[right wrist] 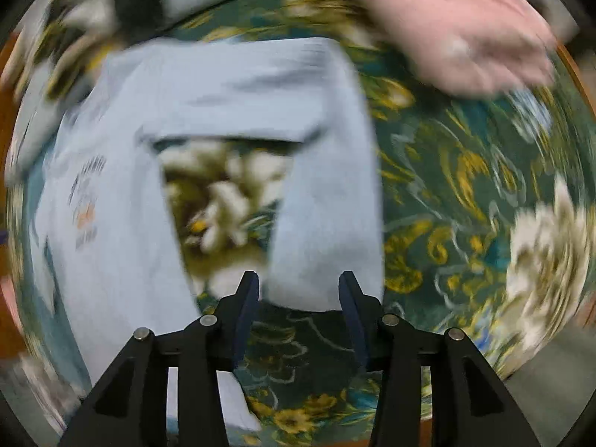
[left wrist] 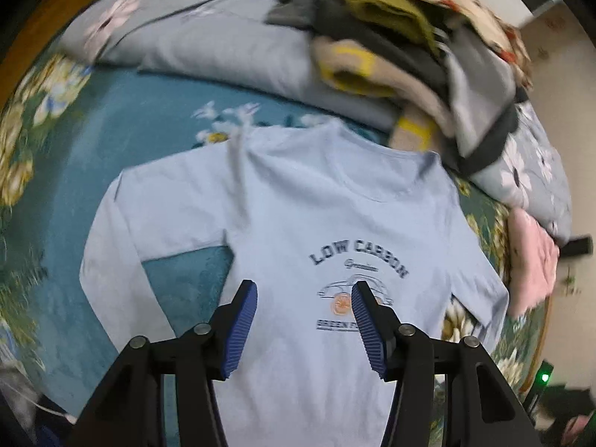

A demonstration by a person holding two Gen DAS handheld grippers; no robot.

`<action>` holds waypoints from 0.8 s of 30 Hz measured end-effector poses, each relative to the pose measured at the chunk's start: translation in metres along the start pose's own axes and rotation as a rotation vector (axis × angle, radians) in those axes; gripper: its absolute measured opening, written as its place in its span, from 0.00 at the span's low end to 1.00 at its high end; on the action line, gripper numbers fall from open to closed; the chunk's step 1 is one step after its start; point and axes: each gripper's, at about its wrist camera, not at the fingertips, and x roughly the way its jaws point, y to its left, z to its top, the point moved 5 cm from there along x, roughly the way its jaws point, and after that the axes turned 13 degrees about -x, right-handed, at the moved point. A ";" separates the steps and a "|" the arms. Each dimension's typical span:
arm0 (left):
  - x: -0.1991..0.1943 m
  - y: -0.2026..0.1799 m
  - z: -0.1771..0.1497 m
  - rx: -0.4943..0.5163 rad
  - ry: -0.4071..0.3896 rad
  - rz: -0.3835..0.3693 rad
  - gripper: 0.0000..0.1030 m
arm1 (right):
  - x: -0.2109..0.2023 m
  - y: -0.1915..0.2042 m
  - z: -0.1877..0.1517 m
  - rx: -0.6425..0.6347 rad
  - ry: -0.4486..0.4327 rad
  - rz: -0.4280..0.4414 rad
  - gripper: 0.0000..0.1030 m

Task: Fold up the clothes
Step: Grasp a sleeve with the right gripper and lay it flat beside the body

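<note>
A light blue long-sleeved shirt (left wrist: 298,208) with a "LOW CARBON" car print lies face up on the floral bedspread (left wrist: 123,111), collar at the far side. My left gripper (left wrist: 303,290) is open and empty above the shirt's chest, near the print. In the blurred right wrist view the shirt's sleeve (right wrist: 327,201) hangs down from the shoulder, and its cuff end lies just ahead of my right gripper (right wrist: 298,287), which is open and holds nothing.
A heap of unfolded clothes (left wrist: 409,48) sits on grey-blue pillows (left wrist: 208,37) at the far right. A pink garment (left wrist: 529,260) lies to the right of the shirt; it also shows in the right wrist view (right wrist: 454,26). The bed's wooden edge (left wrist: 48,18) runs at the left.
</note>
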 end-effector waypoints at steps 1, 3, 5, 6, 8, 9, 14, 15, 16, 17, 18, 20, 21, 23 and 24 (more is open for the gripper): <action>-0.003 -0.005 0.000 0.013 -0.005 0.005 0.57 | 0.001 -0.011 -0.004 0.060 -0.013 0.015 0.45; -0.006 -0.011 0.001 0.026 -0.009 0.008 0.58 | 0.005 -0.029 -0.012 0.171 -0.027 0.056 0.45; -0.009 -0.017 0.000 0.028 -0.010 0.012 0.58 | 0.009 -0.038 -0.018 0.238 -0.024 0.104 0.45; -0.011 -0.021 -0.001 0.026 -0.011 0.011 0.58 | 0.010 -0.038 -0.019 0.252 -0.019 0.129 0.45; -0.015 -0.027 -0.004 0.022 -0.012 0.009 0.58 | 0.013 -0.038 -0.021 0.276 -0.009 0.174 0.43; -0.017 -0.030 -0.007 0.021 -0.013 0.009 0.58 | 0.015 -0.038 -0.021 0.285 -0.007 0.192 0.39; -0.027 -0.045 -0.015 0.019 -0.024 0.013 0.58 | -0.002 -0.039 -0.014 0.244 0.009 0.207 0.04; -0.030 -0.047 -0.016 0.016 -0.031 0.015 0.58 | -0.008 -0.045 -0.009 0.224 0.002 0.194 0.04; -0.033 -0.048 -0.016 0.012 -0.038 0.018 0.58 | -0.014 -0.051 -0.003 0.201 -0.008 0.179 0.04; -0.036 -0.049 -0.017 0.008 -0.045 0.020 0.58 | -0.023 -0.062 0.005 0.182 -0.023 0.150 0.04; -0.038 -0.049 -0.017 0.002 -0.052 0.023 0.58 | -0.034 -0.074 0.013 0.164 -0.040 0.118 0.04; -0.044 -0.047 -0.019 -0.018 -0.063 0.031 0.58 | -0.055 -0.100 0.032 0.122 -0.079 0.039 0.04; -0.047 -0.045 -0.019 -0.028 -0.070 0.034 0.58 | -0.066 -0.114 0.042 0.105 -0.098 0.007 0.04; -0.051 -0.040 -0.021 -0.055 -0.077 0.048 0.58 | -0.083 -0.138 0.064 0.079 -0.125 -0.041 0.04; -0.053 -0.038 -0.023 -0.067 -0.080 0.055 0.58 | -0.088 -0.149 0.075 0.070 -0.132 -0.057 0.04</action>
